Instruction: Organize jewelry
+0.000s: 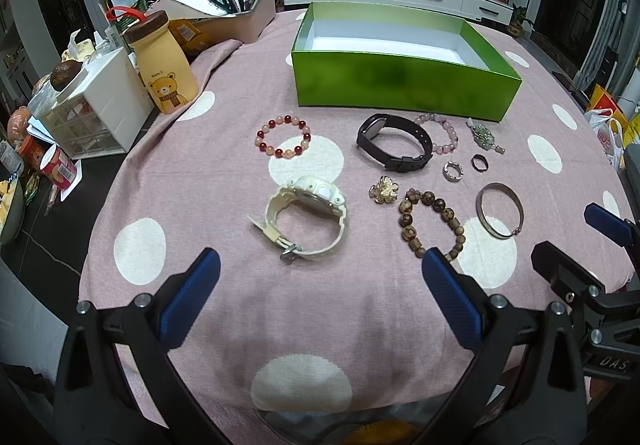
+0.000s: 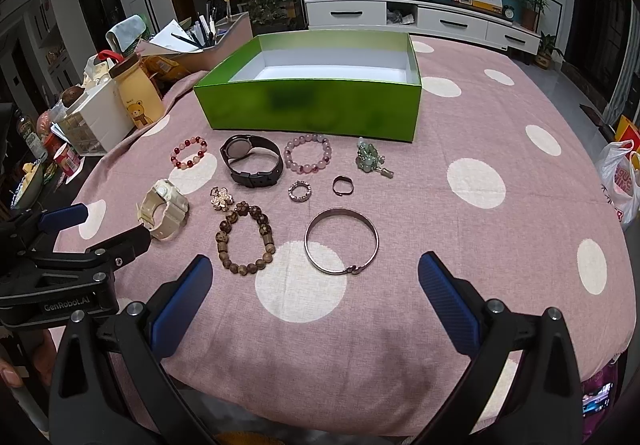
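An open green box (image 1: 404,83) (image 2: 312,107) with a white, bare inside stands at the far middle of the table. In front of it lie a red bead bracelet (image 1: 284,137), a black watch (image 1: 394,141), a pale purple bead bracelet (image 2: 307,157), a green charm (image 2: 372,159), two rings (image 2: 300,191) (image 2: 342,185), a gold flower brooch (image 1: 383,189), a cream watch (image 1: 306,217), a brown wooden bead bracelet (image 2: 246,241) and a silver bangle (image 2: 341,241). My left gripper (image 1: 320,277) is open just short of the cream watch. My right gripper (image 2: 316,279) is open just short of the bangle.
The table has a pink cloth with white dots (image 1: 320,325). At its left edge stand a bear bottle (image 1: 164,65), a white drawer unit (image 1: 96,109) and a pen holder with papers (image 1: 236,13). A plastic bag (image 2: 620,181) hangs off the right side.
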Motion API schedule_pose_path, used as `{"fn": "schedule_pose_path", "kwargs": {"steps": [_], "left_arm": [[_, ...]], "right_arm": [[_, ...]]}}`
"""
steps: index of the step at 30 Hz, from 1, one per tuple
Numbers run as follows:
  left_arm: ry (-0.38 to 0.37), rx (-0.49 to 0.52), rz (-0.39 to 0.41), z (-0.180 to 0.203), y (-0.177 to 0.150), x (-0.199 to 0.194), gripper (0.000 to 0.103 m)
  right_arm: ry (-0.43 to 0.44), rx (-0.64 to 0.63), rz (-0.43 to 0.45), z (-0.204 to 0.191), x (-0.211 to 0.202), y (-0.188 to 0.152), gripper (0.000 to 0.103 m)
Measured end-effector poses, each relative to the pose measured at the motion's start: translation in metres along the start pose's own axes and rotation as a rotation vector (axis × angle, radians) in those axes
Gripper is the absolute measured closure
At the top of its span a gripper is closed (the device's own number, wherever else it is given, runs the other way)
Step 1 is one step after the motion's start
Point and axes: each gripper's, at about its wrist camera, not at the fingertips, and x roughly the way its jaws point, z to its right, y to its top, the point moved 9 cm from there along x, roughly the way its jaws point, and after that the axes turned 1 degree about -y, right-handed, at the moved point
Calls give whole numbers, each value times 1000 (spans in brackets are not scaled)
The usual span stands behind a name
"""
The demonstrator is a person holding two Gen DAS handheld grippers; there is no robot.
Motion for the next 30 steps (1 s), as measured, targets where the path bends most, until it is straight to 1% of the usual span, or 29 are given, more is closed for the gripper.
{"fn": "schedule_pose_path", "kwargs": {"steps": [30], "left_arm": [[-11,13,0,5,0,1,2]], "right_arm": [[0,2,-1,1,0,0,1]]}}
